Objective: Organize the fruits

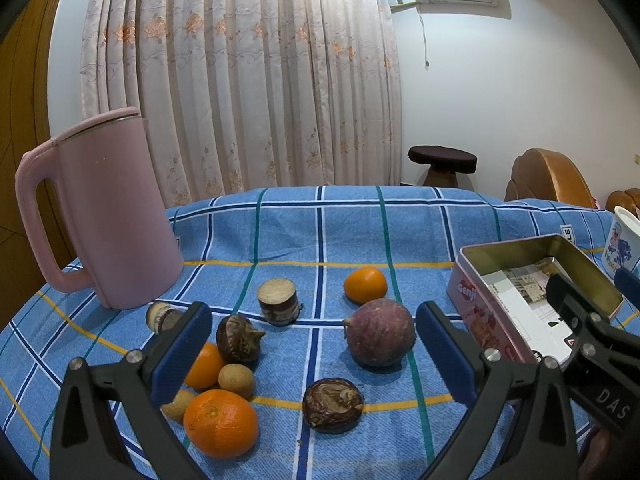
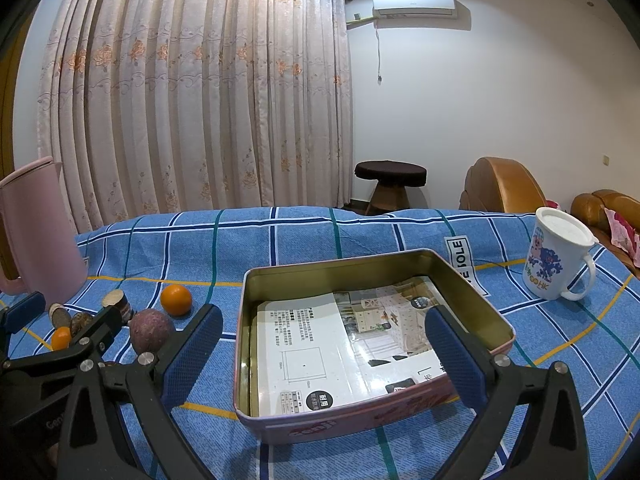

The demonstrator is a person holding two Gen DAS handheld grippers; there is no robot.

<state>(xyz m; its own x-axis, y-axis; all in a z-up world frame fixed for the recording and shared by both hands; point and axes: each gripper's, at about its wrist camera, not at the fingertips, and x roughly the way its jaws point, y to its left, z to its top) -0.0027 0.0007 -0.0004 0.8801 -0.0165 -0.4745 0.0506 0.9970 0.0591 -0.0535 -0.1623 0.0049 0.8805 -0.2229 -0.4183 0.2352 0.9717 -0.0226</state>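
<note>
A table draped in a blue plaid cloth [image 1: 280, 236] holds scattered fruit, seen from two hand-held grippers.

At far left stands one pink jug [image 1: 108, 216] with a handle. In front of it lies the fruit. There are three oranges: one large orange [image 1: 221, 423] nearest the camera, one partly hidden orange [image 1: 205, 365] behind the left gripper's finger, and one far orange [image 1: 365, 284] farther back. Two cut brown stubs with pale faces stand nearby: a small stub [image 1: 162, 316] just beside the jug, and a larger stub [image 1: 278, 301] near the middle. Two dark brown chestnut-like fruits [image 1: 239, 338] lie further forward, along with two small tan round fruits [image 1: 236, 380] and one purple round fruit [image 1: 379, 333].

The left gripper [image 1: 314, 354] hovers over the fruit, jaws spread wide, holding nothing.

To the right sits one open pink tin [image 2: 360, 416], with only a printed paper sheet [image 2: 340, 344] inside. The right gripper [image 2: 324, 354] hangs over it, jaws wide apart and empty.

At far right stands one white lidded mug [image 2: 558, 254] with a cartoon print.
</note>
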